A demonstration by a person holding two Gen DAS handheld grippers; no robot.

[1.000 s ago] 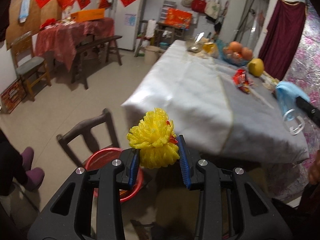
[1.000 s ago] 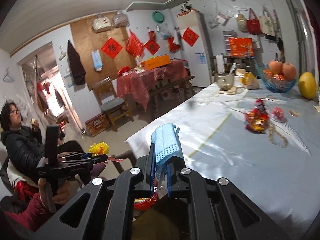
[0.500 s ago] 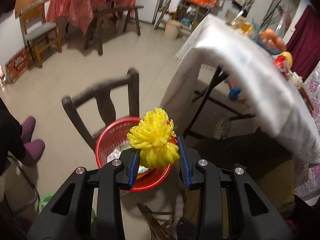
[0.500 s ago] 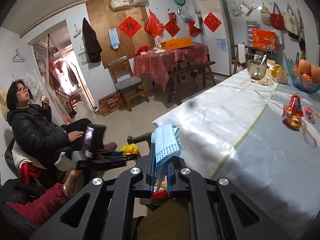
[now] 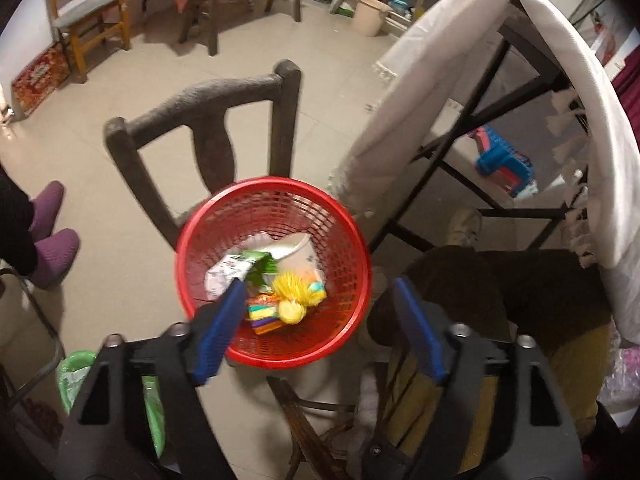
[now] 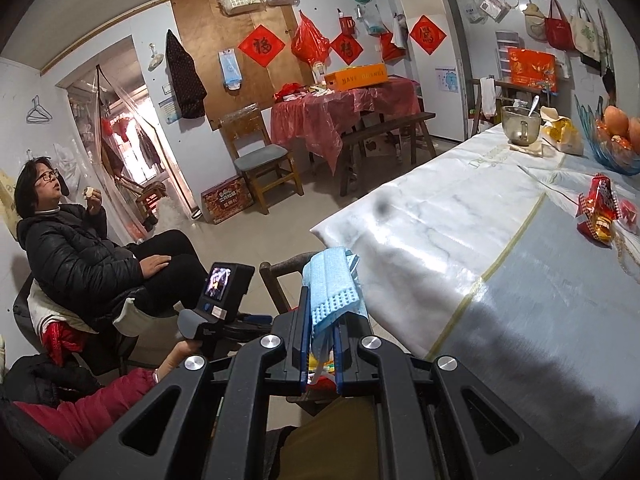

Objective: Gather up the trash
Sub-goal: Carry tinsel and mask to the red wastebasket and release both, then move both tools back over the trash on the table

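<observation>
In the left wrist view a red mesh basket [image 5: 348, 240] stands on the floor below my left gripper [image 5: 320, 284]. The yellow foam net [image 5: 294, 292] lies inside it among a paper cup [image 5: 300, 250] and wrappers, free of the pads. The left jaws are opening wide with nothing between them. In the right wrist view my right gripper [image 6: 322, 322] is shut on a folded blue face mask [image 6: 332, 286], held up beside the table's near corner. The left gripper's body with its small screen [image 6: 220, 286] shows low at left there.
A dark wooden chair [image 5: 208, 120] stands just behind the basket. The white-clothed table [image 6: 500, 240] carries a red snack bag [image 6: 598, 210], a glass jug [image 6: 520, 126] and a fruit bowl [image 6: 616, 136]. A seated person [image 6: 80, 248] is at left, purple slippers [image 5: 52, 248] near the basket.
The left gripper dropped lower over the basket and its jaws spread apart. The yellow foam net left the pads and now lies in the basket. The right gripper keeps hold of the mask.
</observation>
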